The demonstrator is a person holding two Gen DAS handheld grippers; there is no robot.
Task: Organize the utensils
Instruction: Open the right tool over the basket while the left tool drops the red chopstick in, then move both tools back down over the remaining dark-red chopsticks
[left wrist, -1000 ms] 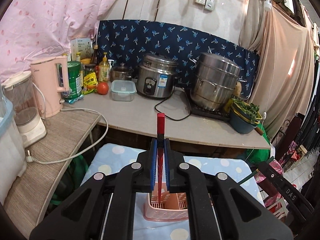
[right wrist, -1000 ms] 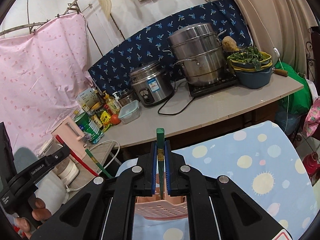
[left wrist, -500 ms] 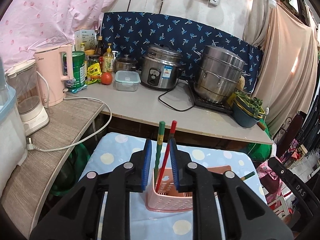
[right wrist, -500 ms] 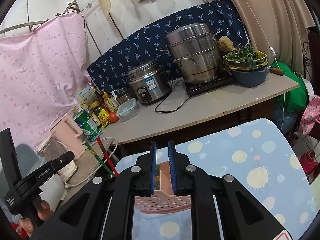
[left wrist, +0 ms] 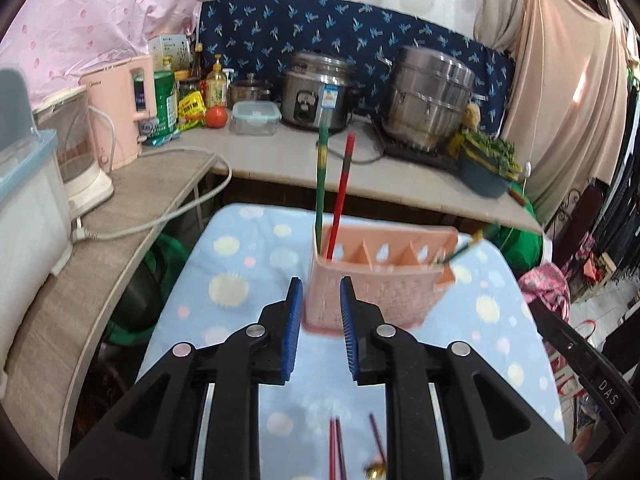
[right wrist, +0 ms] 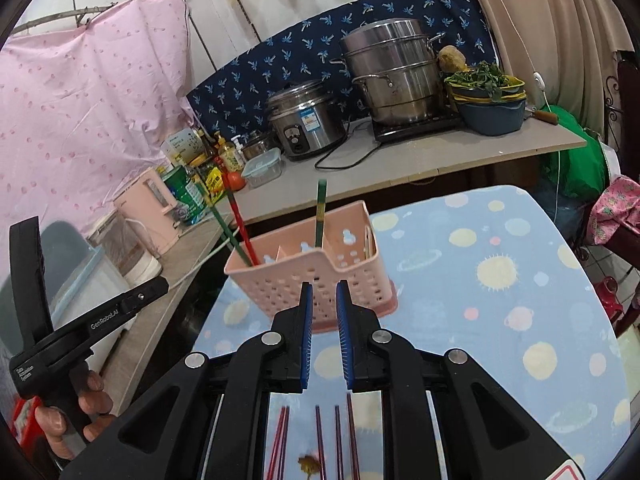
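A pink perforated utensil basket (left wrist: 376,280) (right wrist: 316,276) stands on the blue spotted tablecloth. A green chopstick (left wrist: 320,184) and a red chopstick (left wrist: 342,196) stand in its left compartment; in the right wrist view they are the green stick (right wrist: 224,228) and red stick (right wrist: 240,220). Another green chopstick (right wrist: 320,212) stands in a compartment further right. My left gripper (left wrist: 319,320) is open and empty just before the basket. My right gripper (right wrist: 321,320) is open and empty in front of the basket. Several dark red chopsticks (right wrist: 320,440) (left wrist: 336,452) lie on the cloth under the grippers.
Behind the table runs a counter (left wrist: 280,156) with a rice cooker (left wrist: 316,96), a steel steamer pot (left wrist: 428,96), a pink kettle (left wrist: 120,112), a bowl of greens (left wrist: 484,160) and bottles. A white cable (left wrist: 160,216) hangs at the left.
Both grippers let go of their chopsticks, which now stand in the basket. Both grippers opened and drew back and up from the basket.
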